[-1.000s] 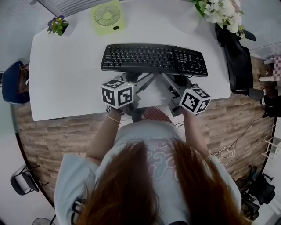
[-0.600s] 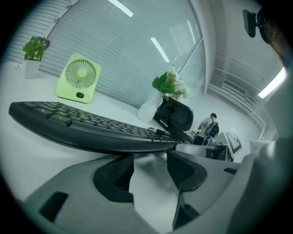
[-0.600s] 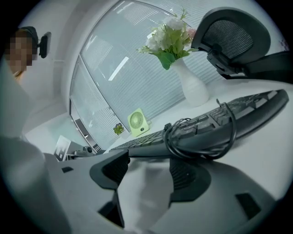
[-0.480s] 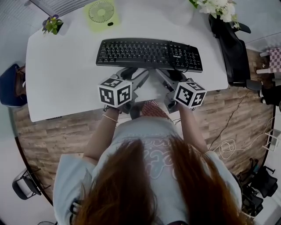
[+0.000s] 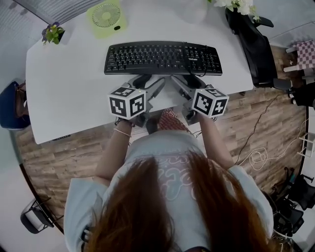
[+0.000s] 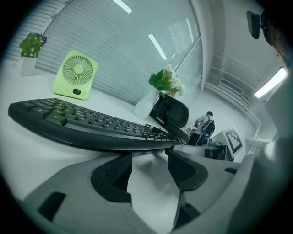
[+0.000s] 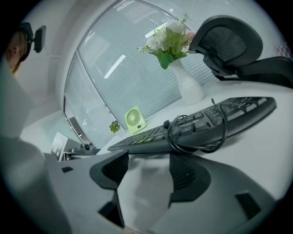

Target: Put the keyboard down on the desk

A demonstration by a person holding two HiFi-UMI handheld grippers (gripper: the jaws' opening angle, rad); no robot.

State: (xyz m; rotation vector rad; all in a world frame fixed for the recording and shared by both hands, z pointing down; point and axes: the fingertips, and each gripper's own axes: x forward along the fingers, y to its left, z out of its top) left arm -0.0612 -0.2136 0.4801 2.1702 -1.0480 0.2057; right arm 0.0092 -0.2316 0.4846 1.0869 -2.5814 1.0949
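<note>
The black keyboard (image 5: 162,57) lies flat on the white desk (image 5: 69,88), its cable looped on top at the right end (image 7: 197,132). My left gripper (image 5: 150,82) sits just in front of the keyboard's near edge, left of centre. It is open, its jaws have just opened a little further, and only bare desk shows between its pads (image 6: 150,157). My right gripper (image 5: 189,82) is beside it, at the near edge right of centre, also open and holding nothing (image 7: 149,160). In both gripper views the keyboard (image 6: 91,123) fills the space right ahead of the fingertips.
A green desk fan (image 5: 106,17) and a small potted plant (image 5: 51,33) stand at the back left. A vase of white flowers (image 5: 236,4) stands at the back right. A black office chair (image 5: 251,39) is against the desk's right side. The person stands at the near edge.
The head view has shifted, so desk and keyboard sit higher and further left in the picture. Both grippers stay at the keyboard's near edge, drawn back slightly from it.
</note>
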